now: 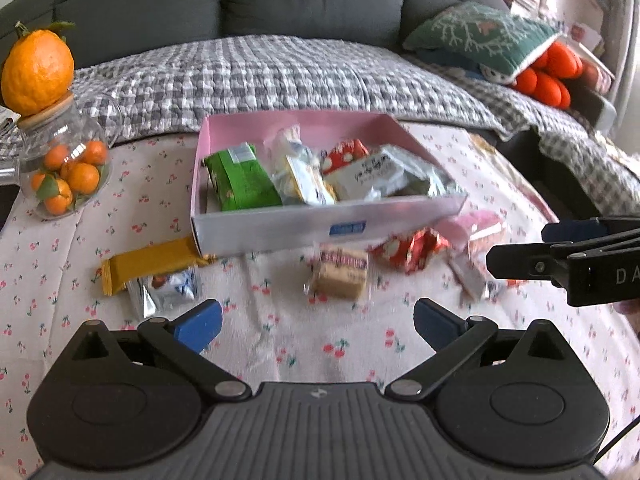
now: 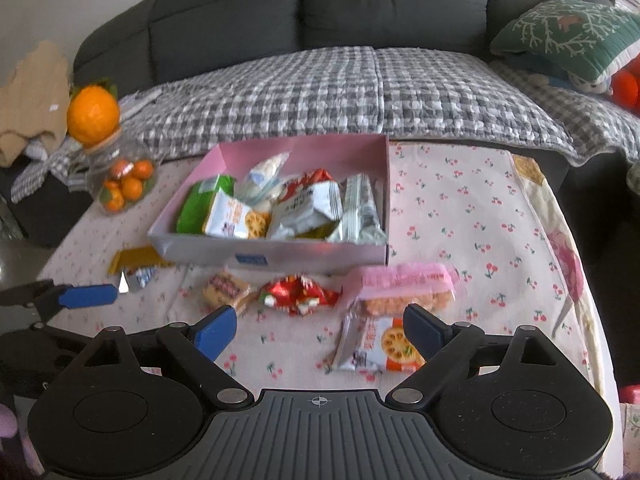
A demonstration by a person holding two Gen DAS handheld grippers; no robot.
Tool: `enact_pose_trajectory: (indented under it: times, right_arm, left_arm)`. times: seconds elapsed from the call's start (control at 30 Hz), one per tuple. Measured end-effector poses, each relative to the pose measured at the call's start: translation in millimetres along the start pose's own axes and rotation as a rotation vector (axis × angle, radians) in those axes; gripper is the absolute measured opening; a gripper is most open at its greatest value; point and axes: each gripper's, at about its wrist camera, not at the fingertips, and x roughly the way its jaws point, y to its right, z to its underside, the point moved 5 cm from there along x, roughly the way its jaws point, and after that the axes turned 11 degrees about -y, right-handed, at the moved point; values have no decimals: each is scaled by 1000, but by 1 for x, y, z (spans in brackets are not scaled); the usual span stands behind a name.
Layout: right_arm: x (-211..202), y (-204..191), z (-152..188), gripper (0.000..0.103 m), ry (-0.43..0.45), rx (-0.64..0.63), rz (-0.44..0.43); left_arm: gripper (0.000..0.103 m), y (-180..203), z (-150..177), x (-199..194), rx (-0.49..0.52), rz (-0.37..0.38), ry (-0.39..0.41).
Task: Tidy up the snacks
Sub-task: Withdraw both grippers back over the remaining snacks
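A pink open box [image 1: 280, 229] [image 2: 280, 256] on the cherry-print cloth holds several snack packs. Loose snacks lie in front of it: a yellow bar [image 1: 148, 264] [image 2: 134, 258], a silver-blue pack [image 1: 166, 290], a biscuit pack [image 1: 342, 274] [image 2: 226, 290], a red pack [image 1: 408, 250] [image 2: 298, 294], a pink pack [image 1: 478, 226] [image 2: 408, 286] and an orange cracker pack [image 2: 378, 344]. My left gripper [image 1: 318, 328] is open and empty above the cloth, just short of the biscuit pack. My right gripper [image 2: 320, 330] is open and empty, with the cracker pack by its right finger.
A glass jar of small oranges [image 1: 64, 172] [image 2: 122, 184] with a big orange on top stands left of the box. A sofa with a grey checked blanket [image 1: 280, 76] lies behind the table. A green cushion [image 1: 480, 36] sits at the right.
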Motion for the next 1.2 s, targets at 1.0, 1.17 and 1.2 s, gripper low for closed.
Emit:
enact_pose_trajectory:
  times: [1.0, 1.17, 1.2]
  right_arm:
    - [42, 32, 65, 103, -33, -85, 66]
    - [49, 33, 55, 103, -6, -68, 78]
    - [51, 34, 53, 103, -4, -63, 81]
  left_arm:
    - [103, 14, 37, 34, 143, 28, 39]
    - [103, 16, 24, 43, 164, 39, 58]
    - [103, 17, 21, 45, 167, 41, 65]
